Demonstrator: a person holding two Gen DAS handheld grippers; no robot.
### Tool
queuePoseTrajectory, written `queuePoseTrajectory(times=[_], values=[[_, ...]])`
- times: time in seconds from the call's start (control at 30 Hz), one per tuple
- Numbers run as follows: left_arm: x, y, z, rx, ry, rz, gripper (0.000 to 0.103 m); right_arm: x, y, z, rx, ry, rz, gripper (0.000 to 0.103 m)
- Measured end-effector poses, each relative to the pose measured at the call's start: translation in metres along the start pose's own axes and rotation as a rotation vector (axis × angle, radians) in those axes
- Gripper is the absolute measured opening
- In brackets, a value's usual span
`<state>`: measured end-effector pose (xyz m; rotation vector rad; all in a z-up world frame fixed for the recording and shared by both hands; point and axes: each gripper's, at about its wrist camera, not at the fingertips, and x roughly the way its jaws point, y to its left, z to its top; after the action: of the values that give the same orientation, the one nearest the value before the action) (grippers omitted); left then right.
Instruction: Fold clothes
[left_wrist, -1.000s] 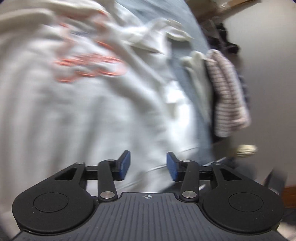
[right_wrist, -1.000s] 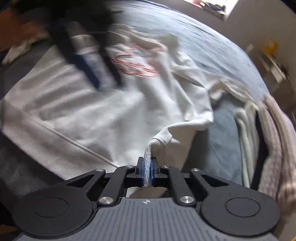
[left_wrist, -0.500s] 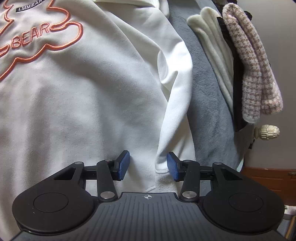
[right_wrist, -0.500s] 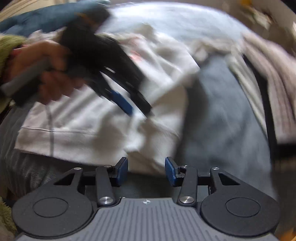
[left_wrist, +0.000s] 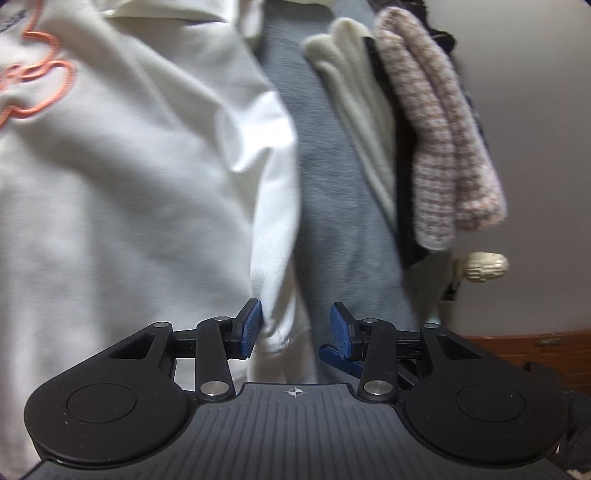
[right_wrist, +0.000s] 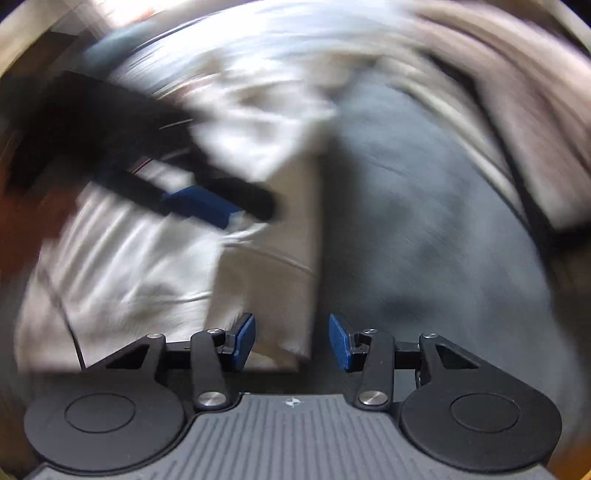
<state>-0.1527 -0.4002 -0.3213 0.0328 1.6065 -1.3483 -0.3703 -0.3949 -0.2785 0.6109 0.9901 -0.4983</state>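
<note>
A white sweatshirt (left_wrist: 129, 184) with orange stitched lettering lies spread on a grey blanket (left_wrist: 332, 221). Its right-hand fold runs down to a cuff-like end (left_wrist: 275, 325) that sits between the blue pads of my left gripper (left_wrist: 295, 330). The left pad is against the cloth, the right pad stands clear, and the jaws are closing. In the blurred right wrist view my right gripper (right_wrist: 291, 341) is open over the sweatshirt's edge (right_wrist: 266, 288), with neither pad pressing on the cloth. The left gripper (right_wrist: 207, 210) shows there as a dark blur at upper left.
A stack of folded clothes lies at the blanket's right edge: a cream piece (left_wrist: 354, 110), a black one and a pink-brown knit (left_wrist: 436, 140). Beyond it are a pale wall, a cream knob (left_wrist: 484, 266) and brown wooden furniture (left_wrist: 535, 350).
My right gripper, shut on a ribbed cuff a second ago, has let it go, opened and rolled. My left gripper has slid right along the sweatshirt to its folded edge.
</note>
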Motion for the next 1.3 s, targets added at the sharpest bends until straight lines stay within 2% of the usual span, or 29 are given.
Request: queuePoseTrajectory(times=[0.17, 0.27, 0.3, 0.33, 0.4, 0.47, 0.57, 0.67, 0.77, 0.9, 1.0, 1.1, 1.2, 1.23, 1.3], values=[[0.012, -0.035, -0.015, 0.05, 0.014, -0.148, 0.045, -0.033, -0.068, -0.008, 0.336, -0.001, -0.071, 0.048], [-0.013, -0.039, -0.041, 0.074, 0.006, -0.177, 0.05, -0.036, -0.085, 0.0, 0.402, -0.019, -0.064, 0.05], [-0.024, -0.033, -0.052, 0.062, 0.007, -0.159, 0.05, -0.033, -0.086, 0.005, 0.41, -0.023, -0.046, 0.051], [-0.036, -0.025, -0.064, 0.046, 0.007, -0.136, 0.05, -0.027, -0.086, 0.01, 0.413, -0.021, -0.02, 0.055], [-0.066, -0.003, -0.091, -0.015, -0.009, -0.04, 0.05, -0.015, -0.084, 0.021, 0.415, -0.015, 0.029, 0.058], [-0.105, 0.027, -0.121, -0.084, -0.041, 0.101, 0.05, 0.008, -0.083, 0.034, 0.405, 0.018, 0.068, 0.07], [-0.166, 0.068, -0.161, -0.179, -0.102, 0.336, 0.05, 0.032, -0.082, 0.042, 0.393, 0.065, 0.08, 0.07], [-0.214, 0.107, -0.192, -0.308, -0.14, 0.501, 0.05, 0.043, -0.084, 0.042, 0.417, 0.092, 0.085, 0.073], [-0.233, 0.128, -0.214, -0.379, -0.163, 0.547, 0.053, 0.046, -0.087, 0.041, 0.461, 0.106, 0.104, 0.075], [-0.228, 0.154, -0.227, -0.495, -0.185, 0.544, 0.054, 0.051, -0.082, 0.049, 0.473, 0.167, 0.127, 0.075], [-0.223, 0.176, -0.236, -0.592, -0.216, 0.497, 0.054, 0.059, -0.068, 0.055, 0.402, 0.216, 0.09, 0.068], [-0.216, 0.177, -0.242, -0.615, -0.248, 0.491, 0.054, 0.065, -0.051, 0.059, 0.314, 0.276, 0.051, 0.055], [-0.211, 0.171, -0.244, -0.615, -0.282, 0.531, 0.049, 0.066, -0.041, 0.061, 0.273, 0.319, 0.023, 0.032], [-0.21, 0.169, -0.247, -0.636, -0.303, 0.528, 0.041, 0.065, -0.038, 0.062, 0.271, 0.325, 0.027, 0.014], [-0.213, 0.165, -0.249, -0.67, -0.35, 0.485, 0.003, 0.059, -0.03, 0.066, 0.252, 0.325, 0.027, 0.01]])
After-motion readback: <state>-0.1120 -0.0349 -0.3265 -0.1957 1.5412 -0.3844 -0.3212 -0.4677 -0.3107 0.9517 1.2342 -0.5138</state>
